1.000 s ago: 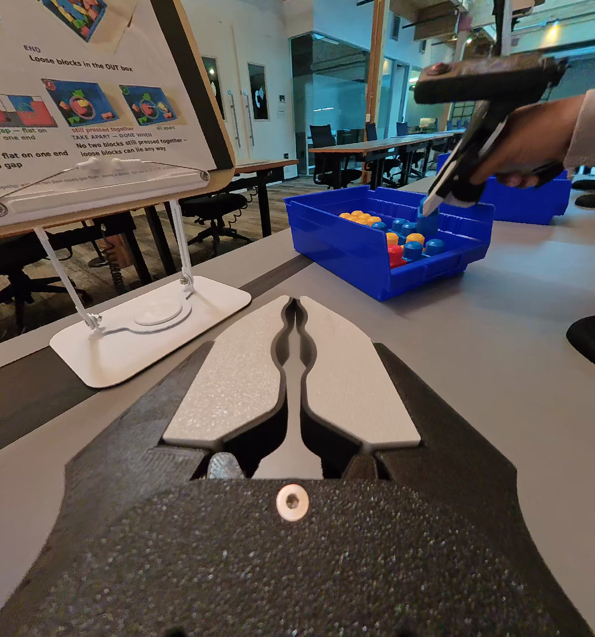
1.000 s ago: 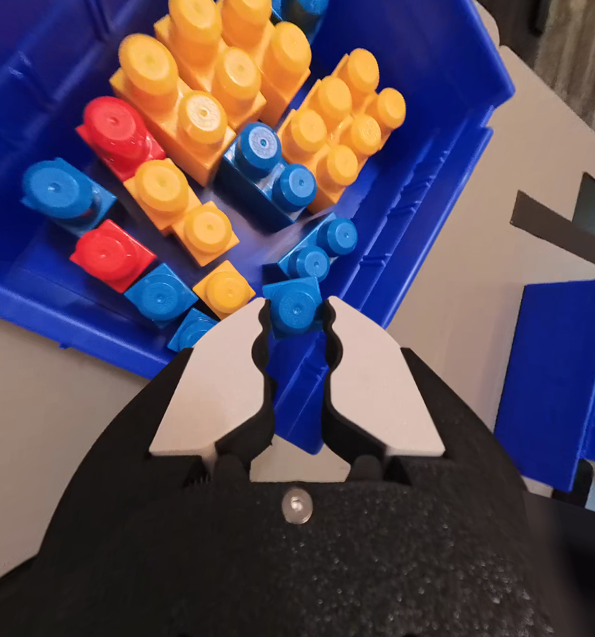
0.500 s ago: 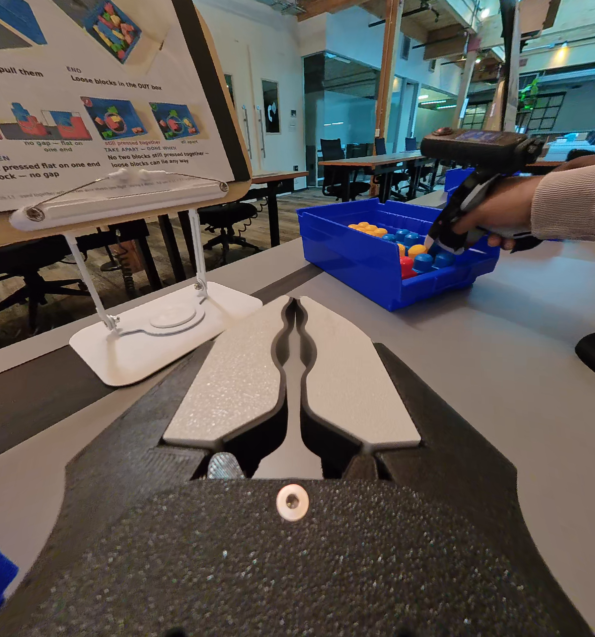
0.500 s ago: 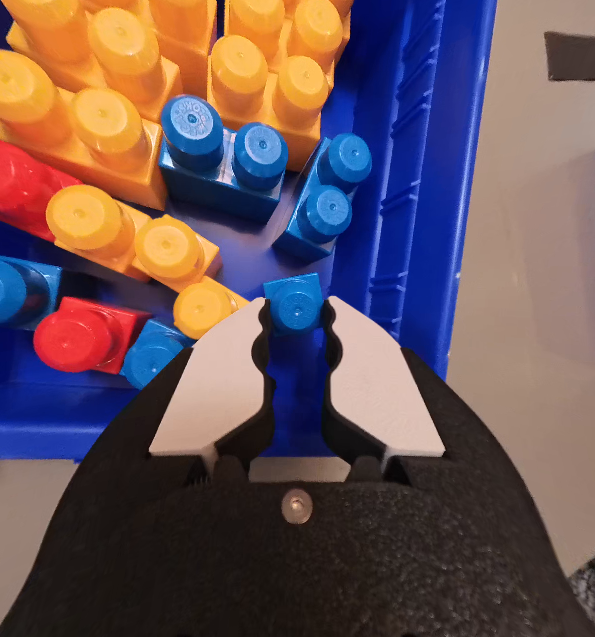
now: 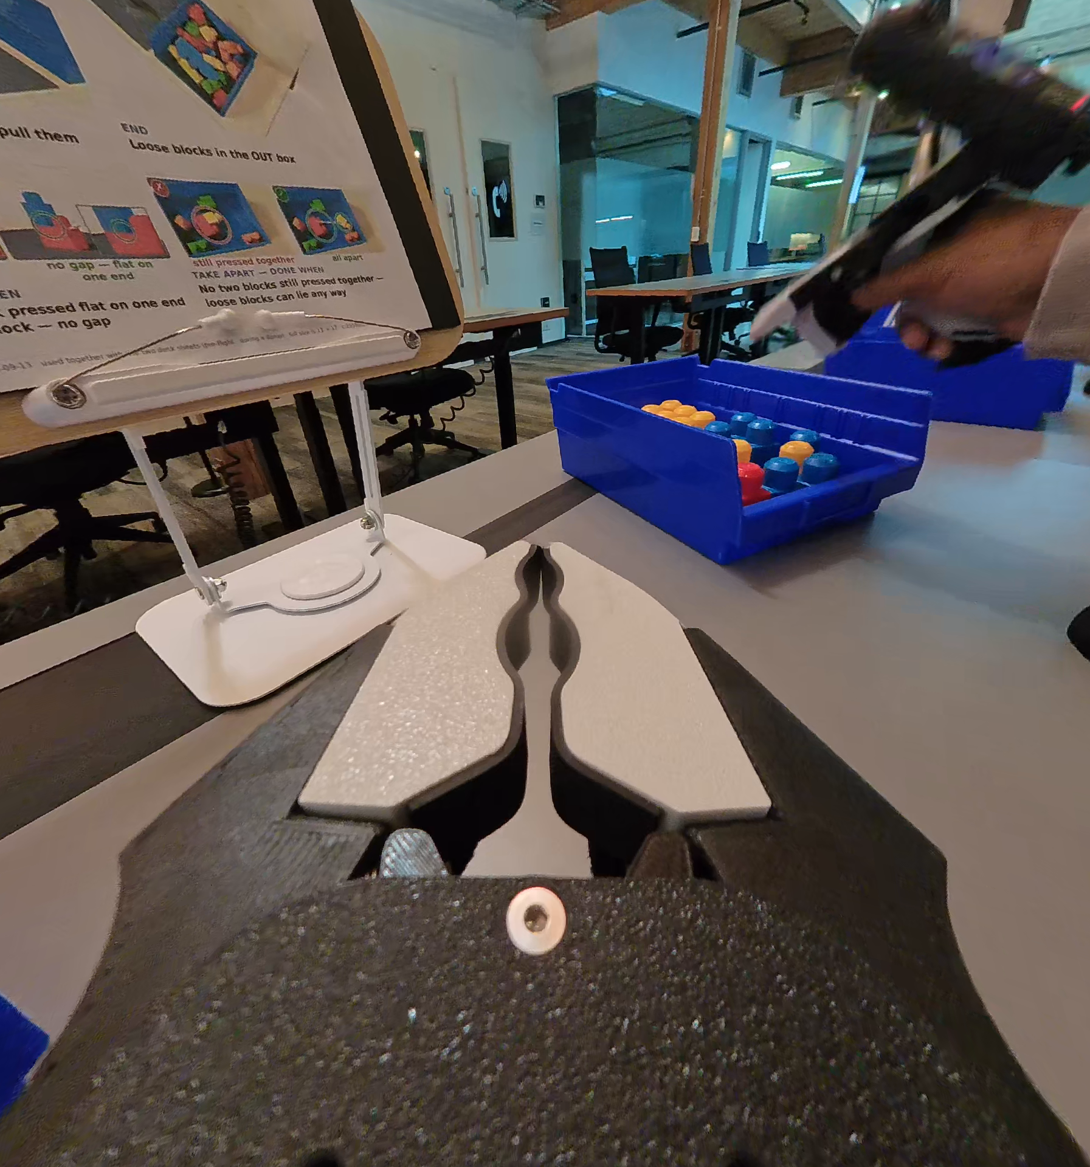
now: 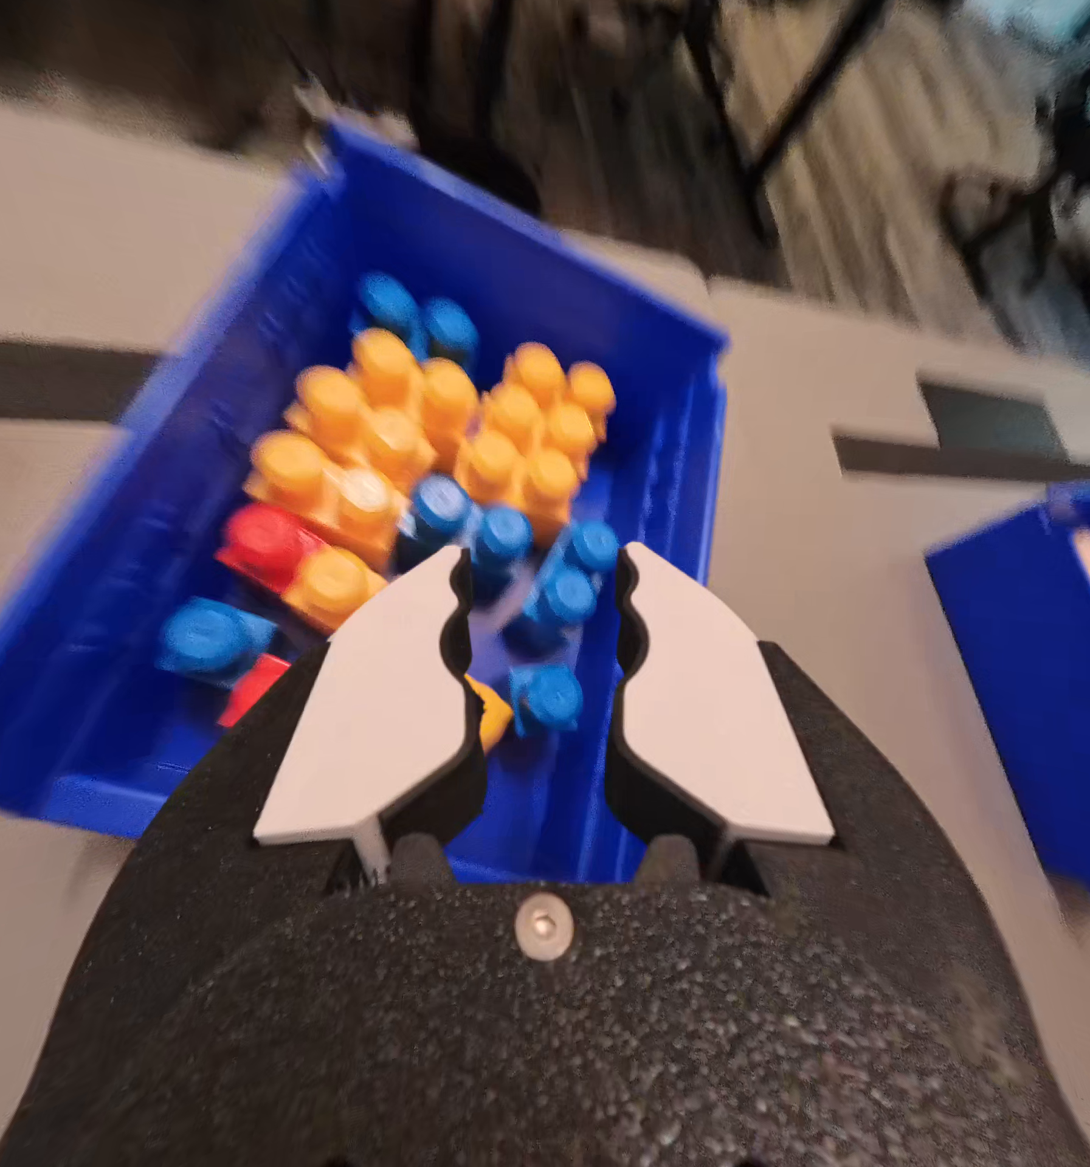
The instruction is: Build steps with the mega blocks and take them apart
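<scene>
On the grey tabletop a blue plastic bin holds the chunky plastic mega blocks, a blurred cluster of orange, blue and red studded pieces lying loose. The right gripper hangs above the bin's near right corner, jaws parted and empty, with the blocks below. The left gripper sits low over the table, its jaws nearly together, holding nothing, the bin far right of it.

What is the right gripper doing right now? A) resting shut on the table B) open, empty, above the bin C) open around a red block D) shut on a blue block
B: the right gripper has its jaws spread with nothing between them, and the left wrist view shows it raised over the bin of blocks.
</scene>
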`<state>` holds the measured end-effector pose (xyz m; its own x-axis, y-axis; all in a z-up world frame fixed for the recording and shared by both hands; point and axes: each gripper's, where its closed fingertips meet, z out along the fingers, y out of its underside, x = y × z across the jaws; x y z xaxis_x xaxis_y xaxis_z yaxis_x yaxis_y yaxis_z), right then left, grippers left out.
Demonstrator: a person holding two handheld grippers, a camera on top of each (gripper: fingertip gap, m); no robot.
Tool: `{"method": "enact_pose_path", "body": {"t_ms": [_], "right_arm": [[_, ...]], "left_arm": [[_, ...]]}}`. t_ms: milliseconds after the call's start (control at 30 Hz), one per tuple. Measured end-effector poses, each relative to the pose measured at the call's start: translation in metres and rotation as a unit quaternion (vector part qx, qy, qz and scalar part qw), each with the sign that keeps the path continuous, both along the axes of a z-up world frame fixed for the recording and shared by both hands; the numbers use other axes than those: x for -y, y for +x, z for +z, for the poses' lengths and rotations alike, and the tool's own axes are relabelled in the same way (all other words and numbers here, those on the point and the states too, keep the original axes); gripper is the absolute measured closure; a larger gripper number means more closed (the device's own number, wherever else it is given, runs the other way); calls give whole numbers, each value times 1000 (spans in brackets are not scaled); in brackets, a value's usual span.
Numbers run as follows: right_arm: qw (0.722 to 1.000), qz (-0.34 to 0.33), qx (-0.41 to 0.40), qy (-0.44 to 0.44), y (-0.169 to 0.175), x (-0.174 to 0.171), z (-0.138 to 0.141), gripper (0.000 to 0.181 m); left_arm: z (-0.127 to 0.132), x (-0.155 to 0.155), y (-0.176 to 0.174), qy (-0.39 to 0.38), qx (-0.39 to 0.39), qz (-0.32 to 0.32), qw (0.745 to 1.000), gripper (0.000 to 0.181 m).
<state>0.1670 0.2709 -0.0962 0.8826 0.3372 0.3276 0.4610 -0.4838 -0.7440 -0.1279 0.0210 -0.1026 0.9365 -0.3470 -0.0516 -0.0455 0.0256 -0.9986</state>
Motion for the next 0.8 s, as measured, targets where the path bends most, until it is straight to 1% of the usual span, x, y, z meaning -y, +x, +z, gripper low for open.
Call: {"method": "enact_pose_path", "body": {"t_ms": [67,133,167,200,267,333,400,467,567,633,733,800], "right_arm": [[994,84,-47,60,-35,11,34,137],[972,173,-115,112,-74,36,65,137],[957,210,-149,136,-90,51,78,141],[942,242,-177,154,-104,66,87,147],[916,290,-219,168,-125,91,93,157],[899,322,-242,170,-140,108,86,165],[886,349,-255,170,-151,122,72,173],[877,371,-261,158,-160,133,51,180],[867,403,-254,146,-172,148,15,181],[861,417,-255,142,-178,157,-5,181],[855,426,-269,126,-184,168,-29,181],[851,436,-268,117,-188,176,-37,181]], "left_arm": [[-2,-1,-2,0,-12,7,1000,181],[-4,-1,-2,-5,-14,9,1000,181],[-3,0,-4,-4,-15,14,1000,181],[-2,0,-6,0,-17,21,1000,181],[1,1,-12,9,-17,37,999,181],[5,2,-20,18,-15,56,998,181],[7,2,-30,23,-16,82,996,181],[8,2,-41,24,-13,108,994,181],[13,4,-66,20,-7,163,986,181],[20,8,-93,21,1,213,977,181],[34,19,-152,20,23,296,955,181],[38,23,-193,-3,39,334,942,166]]}}
